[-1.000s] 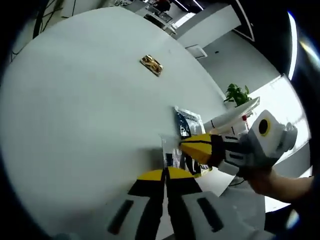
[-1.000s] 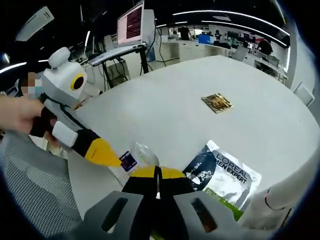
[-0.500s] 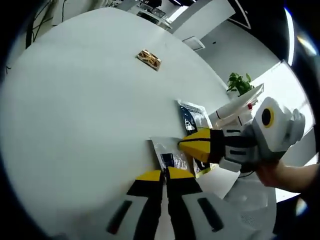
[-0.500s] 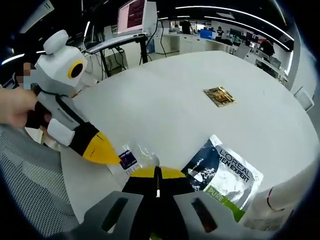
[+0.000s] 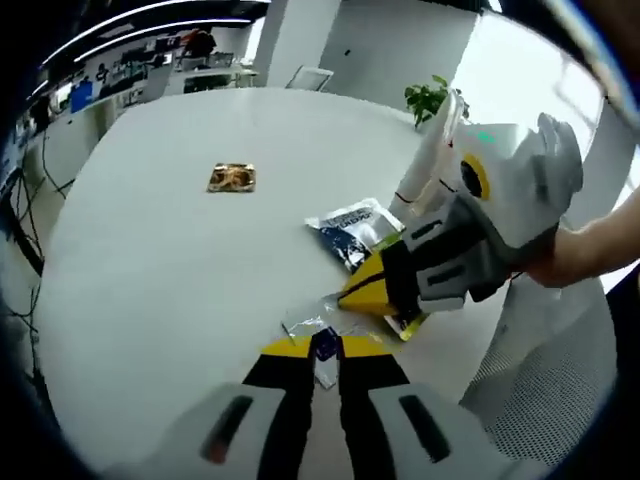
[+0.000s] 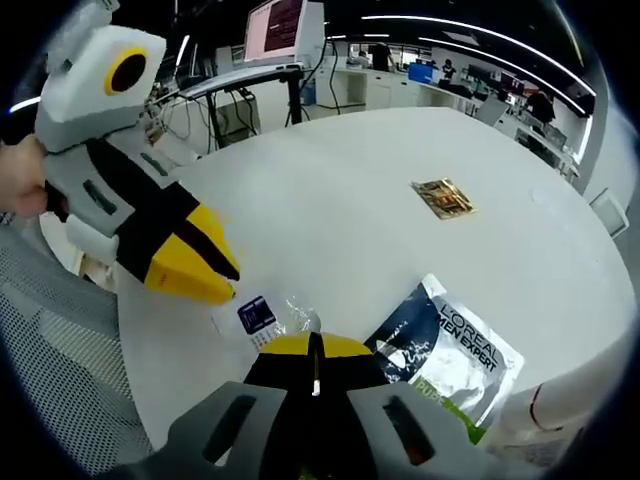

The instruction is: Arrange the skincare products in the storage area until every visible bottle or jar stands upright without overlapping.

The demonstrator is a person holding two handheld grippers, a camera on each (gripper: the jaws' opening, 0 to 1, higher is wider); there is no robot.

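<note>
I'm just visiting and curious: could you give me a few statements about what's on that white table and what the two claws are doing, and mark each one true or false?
1. A small clear sachet lies on the white table with both claw tips at it. True.
2. The dark L'Oreal pouch stands upright. False: it lies flat on the table.
3. A small gold packet lies apart from the other items, farther out on the table. True.
4. The right claw is wide open. False: its jaws are together.
5. The left claw holds a glass jar. False: its closed tips meet the clear sachet's edge; whether they pinch it is unclear.
</note>
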